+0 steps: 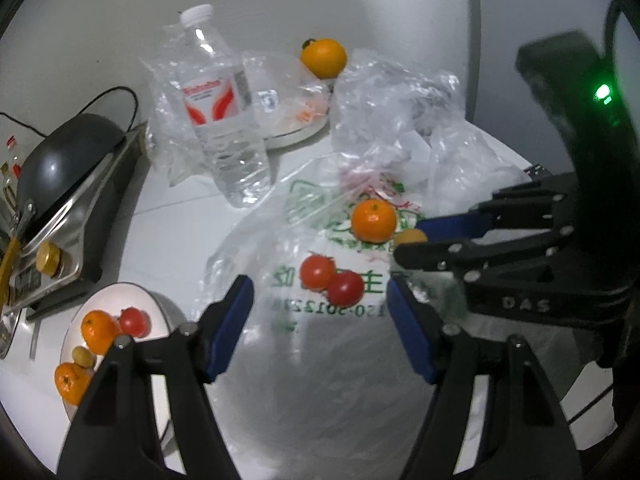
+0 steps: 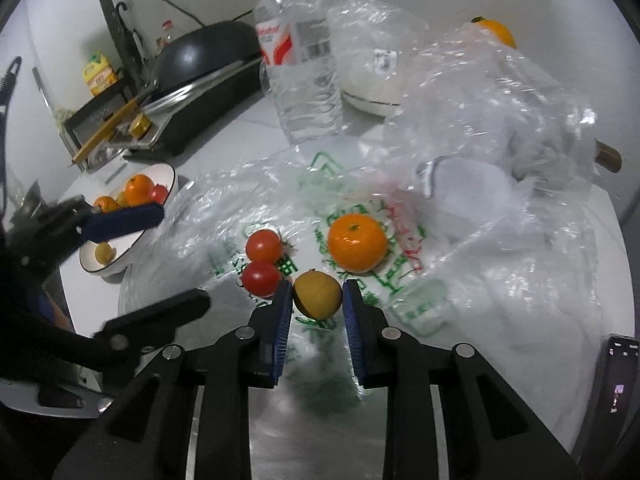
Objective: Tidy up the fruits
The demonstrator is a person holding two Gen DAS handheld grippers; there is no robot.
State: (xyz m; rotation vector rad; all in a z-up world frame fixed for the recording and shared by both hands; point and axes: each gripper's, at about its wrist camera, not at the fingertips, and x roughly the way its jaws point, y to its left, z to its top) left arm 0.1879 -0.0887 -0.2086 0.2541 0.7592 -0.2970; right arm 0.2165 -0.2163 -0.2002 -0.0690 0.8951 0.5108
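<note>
On a printed plastic bag (image 2: 360,280) lie two red tomatoes (image 2: 262,264), a mandarin (image 2: 357,243) and a small yellow-brown fruit (image 2: 318,295). My right gripper (image 2: 316,304) is shut on the yellow-brown fruit; it also shows in the left wrist view (image 1: 412,240). My left gripper (image 1: 320,320) is open and empty, just short of the tomatoes (image 1: 332,280) and the mandarin (image 1: 374,220). A white bowl (image 2: 168,172) at the left holds mandarins, a tomato and small yellow fruits; it also shows in the left wrist view (image 1: 160,300).
A water bottle (image 1: 224,120) stands behind the bag. An orange (image 1: 323,57) sits on a white dish (image 1: 296,136) at the back. Crumpled clear plastic (image 2: 500,120) fills the right. A dark pan on a cooker (image 1: 68,160) stands at the left. A phone (image 2: 620,380) lies at the right edge.
</note>
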